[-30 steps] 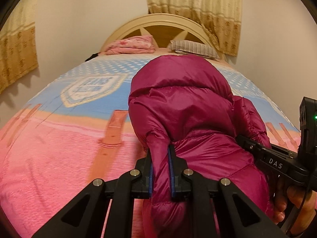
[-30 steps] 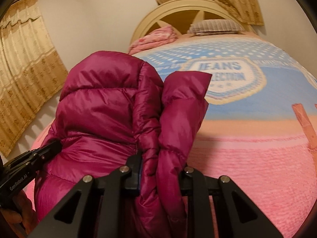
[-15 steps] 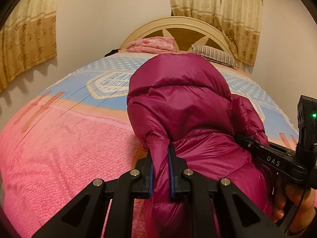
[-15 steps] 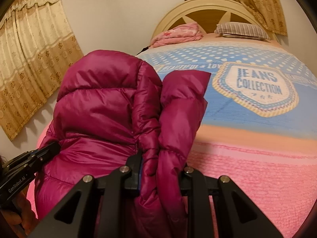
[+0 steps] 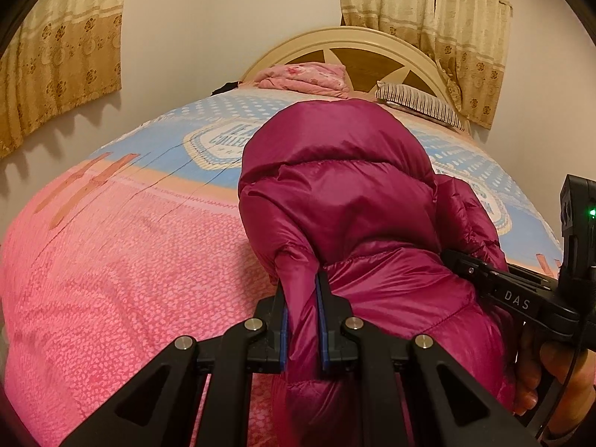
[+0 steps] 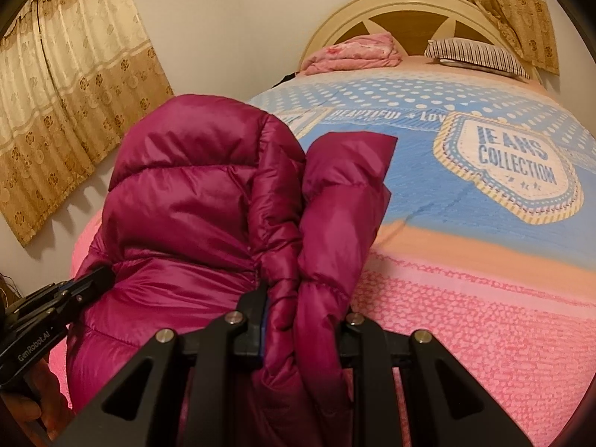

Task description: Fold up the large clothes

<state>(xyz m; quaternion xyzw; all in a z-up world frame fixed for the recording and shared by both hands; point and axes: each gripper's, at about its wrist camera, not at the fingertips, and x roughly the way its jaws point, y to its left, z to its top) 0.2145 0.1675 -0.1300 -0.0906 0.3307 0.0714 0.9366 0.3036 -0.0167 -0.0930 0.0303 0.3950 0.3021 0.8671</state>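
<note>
A magenta puffer jacket (image 5: 346,201) is held up over the bed, hanging between both grippers. My left gripper (image 5: 301,320) is shut on a fold of the jacket at its left edge. My right gripper (image 6: 301,324) is shut on a thick bunch of the jacket (image 6: 208,201), with a sleeve (image 6: 342,193) folded up beside it. The right gripper also shows at the right of the left wrist view (image 5: 514,290), and the left gripper shows at the lower left of the right wrist view (image 6: 56,305).
The bed (image 5: 123,246) has a pink and blue cover with a "Jeans Collection" badge (image 6: 514,167). A folded pink blanket (image 5: 305,78) and a striped pillow (image 5: 417,100) lie by the headboard (image 5: 357,44). Curtains (image 6: 74,85) hang on both walls.
Both grippers have swung leftward with the jacket. The bed's badge and headboard have shifted right in both views. The grip on the jacket is unchanged.
</note>
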